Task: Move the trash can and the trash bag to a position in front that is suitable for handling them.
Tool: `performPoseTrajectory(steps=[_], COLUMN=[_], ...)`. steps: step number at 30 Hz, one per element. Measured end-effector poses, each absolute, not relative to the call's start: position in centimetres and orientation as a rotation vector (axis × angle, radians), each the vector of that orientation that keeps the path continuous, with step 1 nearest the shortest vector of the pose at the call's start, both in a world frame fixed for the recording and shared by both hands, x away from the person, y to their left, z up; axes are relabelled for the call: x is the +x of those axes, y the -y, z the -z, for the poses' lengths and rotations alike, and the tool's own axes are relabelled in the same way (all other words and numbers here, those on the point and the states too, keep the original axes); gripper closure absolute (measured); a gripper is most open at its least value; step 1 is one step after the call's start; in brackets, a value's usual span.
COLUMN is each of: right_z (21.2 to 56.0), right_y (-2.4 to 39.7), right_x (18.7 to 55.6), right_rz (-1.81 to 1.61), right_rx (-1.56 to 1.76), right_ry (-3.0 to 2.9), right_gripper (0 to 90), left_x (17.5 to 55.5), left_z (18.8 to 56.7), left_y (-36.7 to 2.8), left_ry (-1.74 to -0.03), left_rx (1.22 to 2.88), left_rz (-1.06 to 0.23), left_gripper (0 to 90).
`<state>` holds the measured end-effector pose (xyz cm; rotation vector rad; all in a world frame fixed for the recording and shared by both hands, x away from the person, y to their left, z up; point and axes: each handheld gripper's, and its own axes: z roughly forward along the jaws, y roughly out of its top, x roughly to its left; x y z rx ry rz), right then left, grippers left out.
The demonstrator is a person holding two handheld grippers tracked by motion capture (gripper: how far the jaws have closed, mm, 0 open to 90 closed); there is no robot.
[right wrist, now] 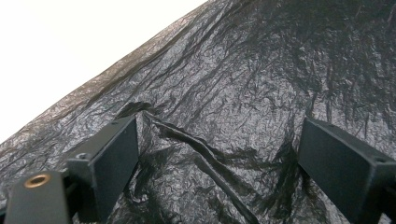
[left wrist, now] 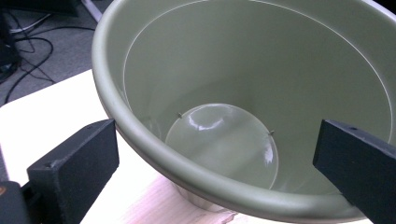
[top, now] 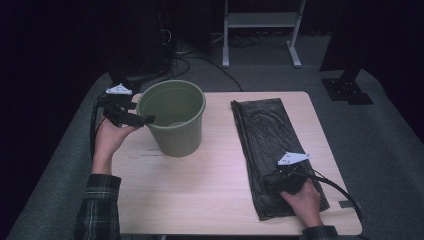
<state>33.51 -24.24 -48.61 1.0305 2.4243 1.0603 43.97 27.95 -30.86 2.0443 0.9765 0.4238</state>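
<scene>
A green plastic bucket [top: 175,117] stands upright on the left part of the wooden table [top: 200,185]. Its inside [left wrist: 224,140] holds nothing. My left gripper [top: 142,119] is open at the bucket's left rim [left wrist: 140,135], one jaw outside the wall and the other over the inside. A flat black plastic bag [top: 265,140] lies lengthwise on the right part of the table. My right gripper [top: 280,177] is open and pressed down on the bag's near end, and the wrinkled film [right wrist: 210,154] bunches into a ridge between its jaws.
The table's edges are close: the left edge beside my left hand [top: 107,142], the front right corner just past my right hand [top: 302,200]. Grey carpet, cables and a white stand's legs [top: 260,30] lie behind the table.
</scene>
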Motion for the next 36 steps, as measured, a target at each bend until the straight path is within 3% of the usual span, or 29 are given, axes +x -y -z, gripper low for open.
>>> performPoseTrajectory(steps=[20,36], right_z=[48.6,48.6], right_y=[24.2,24.2], right_x=[33.5,33.5], right_rz=[-1.062,-1.061], right_rx=[1.032,1.033], right_ry=[-2.424,-2.424], right_gripper=[11.0,11.0], left_x=[42.4,39.0], left_z=[31.5,31.7], left_y=[-24.1,-21.1], left_ry=[-0.821,-0.698], left_rx=[2.144,2.164], left_rz=[-0.291,-0.212], left_gripper=[0.0,0.0])
